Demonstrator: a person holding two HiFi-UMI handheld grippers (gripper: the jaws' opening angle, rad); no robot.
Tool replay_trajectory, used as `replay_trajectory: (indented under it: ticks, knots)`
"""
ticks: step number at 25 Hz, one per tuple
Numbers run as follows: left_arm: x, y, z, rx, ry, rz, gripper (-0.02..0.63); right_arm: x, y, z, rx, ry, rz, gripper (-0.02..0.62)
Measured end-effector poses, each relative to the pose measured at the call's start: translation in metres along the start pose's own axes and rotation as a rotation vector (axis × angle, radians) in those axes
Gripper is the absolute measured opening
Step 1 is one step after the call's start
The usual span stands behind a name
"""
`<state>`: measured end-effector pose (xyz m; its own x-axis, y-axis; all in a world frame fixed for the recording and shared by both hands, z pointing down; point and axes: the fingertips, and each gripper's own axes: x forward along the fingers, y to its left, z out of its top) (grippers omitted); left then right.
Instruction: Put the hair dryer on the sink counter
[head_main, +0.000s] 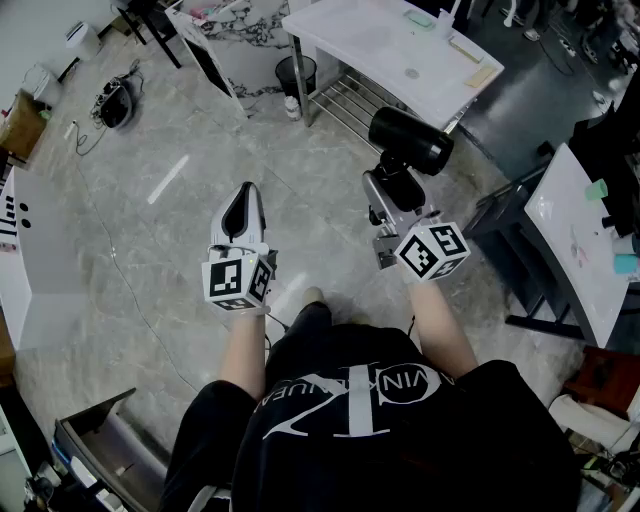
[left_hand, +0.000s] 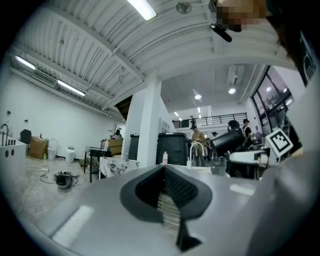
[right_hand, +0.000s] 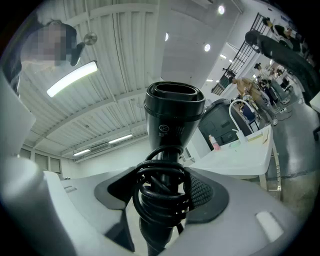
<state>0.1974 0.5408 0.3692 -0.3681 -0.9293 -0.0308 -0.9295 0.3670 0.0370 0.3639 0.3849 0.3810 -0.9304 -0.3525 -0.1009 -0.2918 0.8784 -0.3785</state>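
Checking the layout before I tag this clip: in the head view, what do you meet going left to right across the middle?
White panel at the left edge → left gripper → hair dryer, clamped in the right gripper → white table at the right edge.

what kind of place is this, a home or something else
Most likely a large open workshop or lab hall, not a home: a high ribbed ceiling with strip lights, a wide bare grey floor, and a white counter standing free in the room.
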Motion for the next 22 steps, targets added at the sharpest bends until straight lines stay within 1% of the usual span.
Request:
replay_trajectory:
  ticks: [7,13,18,22]
  knots:
    - [0.030,0.026,-0.001,0.005,0.007,-0.026,0.000,0.034,-0.003,-0.003,-0.013,-0.013,-0.022,0.305]
    - [0.042,0.056,-0.004,0.014,0.014,-0.039,0.000,0.055,-0.001,-0.009,-0.028,-0.026,-0.059,0.305]
    - [0.043,0.091,-0.007,0.011,0.005,-0.028,0.000,0.066,0.007,-0.011,-0.033,-0.064,-0.073,0.305]
    - [0.051,0.111,-0.004,0.032,-0.009,-0.022,0.000,0.078,0.011,-0.008,-0.031,-0.087,-0.080,0.305]
